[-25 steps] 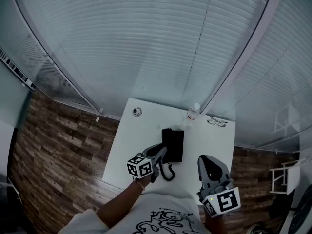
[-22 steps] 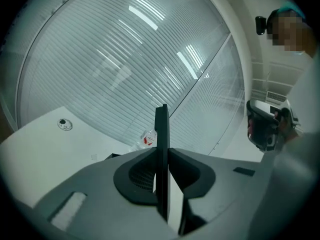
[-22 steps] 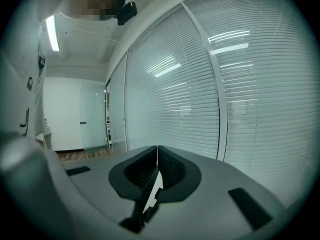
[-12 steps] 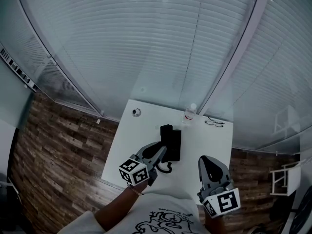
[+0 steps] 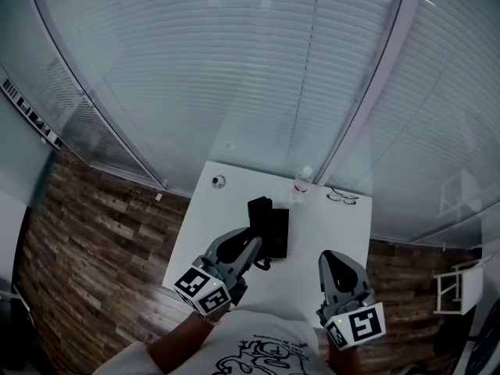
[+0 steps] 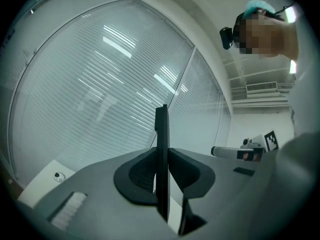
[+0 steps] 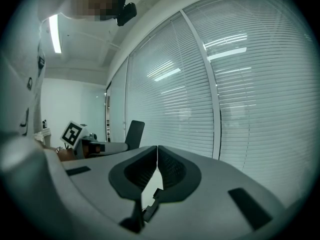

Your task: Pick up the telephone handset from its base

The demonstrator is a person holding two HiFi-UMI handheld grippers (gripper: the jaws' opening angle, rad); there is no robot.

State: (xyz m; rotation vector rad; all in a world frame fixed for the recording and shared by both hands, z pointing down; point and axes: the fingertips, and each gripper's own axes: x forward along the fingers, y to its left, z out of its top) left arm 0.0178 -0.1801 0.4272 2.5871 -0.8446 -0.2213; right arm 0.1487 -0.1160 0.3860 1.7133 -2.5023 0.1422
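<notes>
The black telephone handset (image 5: 260, 209) hangs above the white table (image 5: 336, 233), lifted off its black base (image 5: 276, 233). My left gripper (image 5: 251, 244) is shut on the handset's near end, and the coiled cord (image 5: 262, 265) trails down below it. In the left gripper view the handset (image 6: 161, 134) shows edge-on as a thin upright bar pinched between the jaws of the left gripper (image 6: 162, 159). My right gripper (image 5: 331, 260) hovers over the table's near right edge, shut with nothing in it; its jaws (image 7: 157, 156) meet. The right gripper view also shows the handset (image 7: 134, 134) at the left.
A small water bottle (image 5: 302, 180) and a pair of glasses (image 5: 342, 197) lie at the table's far right. A small round object (image 5: 219, 181) sits at the far left corner. Glass walls with blinds stand behind the table, and wood flooring lies around it.
My left gripper has risen with the handset, lifting it up off the base and closer to the head camera. The right gripper has barely moved.
</notes>
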